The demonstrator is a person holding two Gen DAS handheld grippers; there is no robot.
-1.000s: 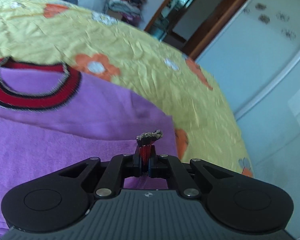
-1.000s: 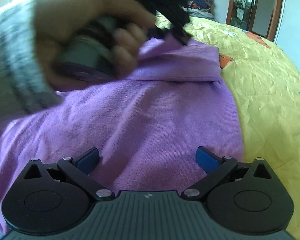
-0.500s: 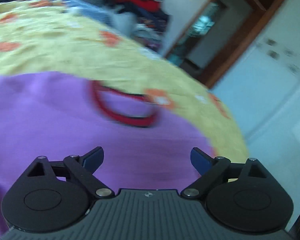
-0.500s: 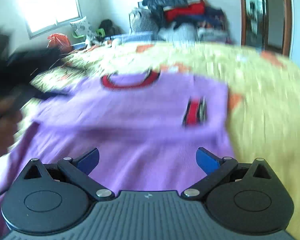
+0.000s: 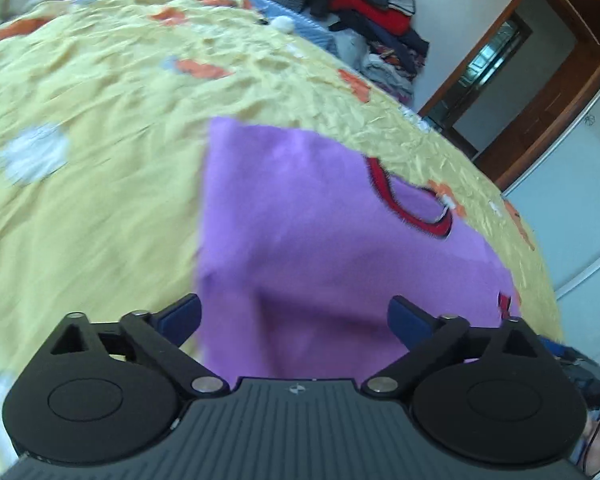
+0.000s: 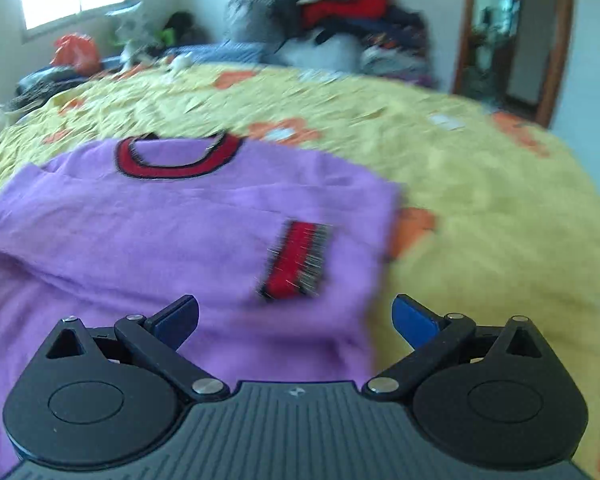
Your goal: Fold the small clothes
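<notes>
Left gripper point(image 5: 296, 316): jaws spread wide, nothing held; it hangs over the near left edge of the sweater.
Purple sweater point(image 6: 188, 216): lies flat on the yellow flowered bedspread point(image 6: 480, 184), one sleeve folded across the chest, its red cuff point(image 6: 298, 260) lying toward the right side; red collar point(image 6: 178, 156) at the far end.
Right gripper point(image 6: 296, 316): fingers wide apart, empty, above the sweater's near right edge.
Clothes pile point(image 6: 332, 12): heaped beyond the bed.

Purple sweater point(image 6: 172, 216) with red, dark-edged collar point(image 6: 176, 158) and cuff point(image 6: 296, 260); yellow bedsheet point(image 5: 84, 184) patterned, apparently, with orange-and-white flowers; blue fingertips point(image 6: 414, 320).
</notes>
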